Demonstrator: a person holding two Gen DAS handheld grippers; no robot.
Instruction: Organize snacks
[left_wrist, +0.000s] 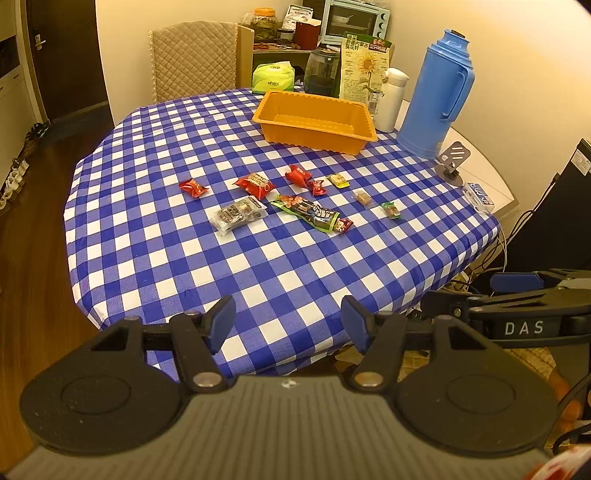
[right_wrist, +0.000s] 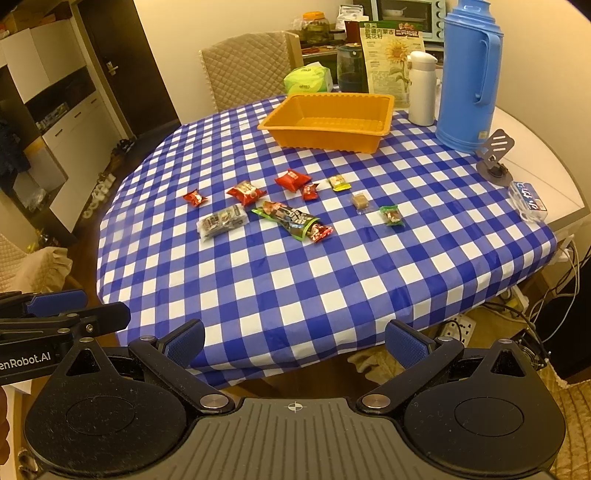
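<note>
Both my left hand-held gripper (left_wrist: 288, 323) and right hand-held gripper (right_wrist: 295, 343) hang released; that crinkly green snack packet (left_wrist: 308, 214) looks light and slippery, so I'd pinch mid-body.

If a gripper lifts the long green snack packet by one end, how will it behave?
The long green snack packet looks like thin glossy film, so it probably sags and may slip. It seems light, and one end overlaps a small red packet, which could shift.

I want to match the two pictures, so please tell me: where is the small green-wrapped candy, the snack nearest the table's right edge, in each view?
Left wrist: small green-wrapped candy, right of centre, rightmost of the snacks.
Right wrist, right of centre, again the rightmost.
Shared landmark: orange tray, empty, behind the snacks.
</note>
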